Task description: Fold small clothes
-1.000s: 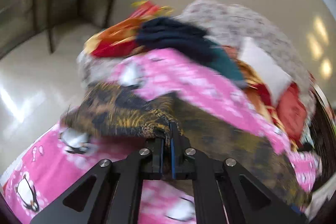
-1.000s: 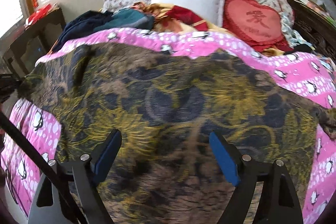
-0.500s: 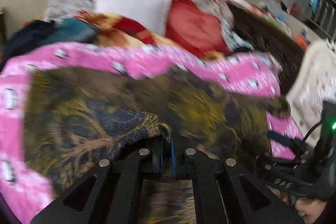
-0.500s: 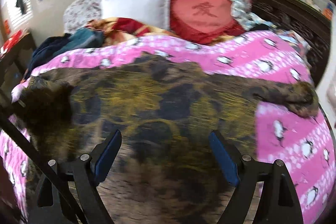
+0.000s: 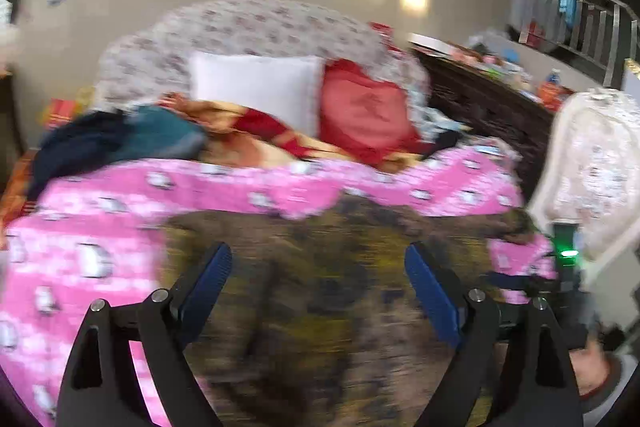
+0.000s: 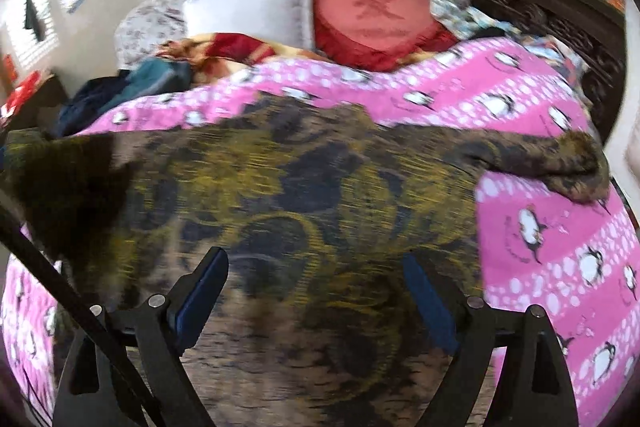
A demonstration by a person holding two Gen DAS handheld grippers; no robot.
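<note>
A: On the bed's pink penguin blanket [image 6: 552, 155] lies the brown-and-yellow patterned garment [image 6: 304, 195], spread flat. What does the right wrist view add?

B: One sleeve end [image 6: 576, 167] at the blanket's right edge, and the red heart cushion [image 6: 376, 15] beside the white pillow [image 6: 256, 11]. Right hand-held gripper [image 6: 316, 291]: jaws wide, empty, above the garment.

A: Left wrist view?

B: Left hand-held gripper [image 5: 318, 287]: jaws wide, empty. Only this view shows the other device's green indicator light [image 5: 568, 253] and the stair railing [image 5: 580, 15].
</note>
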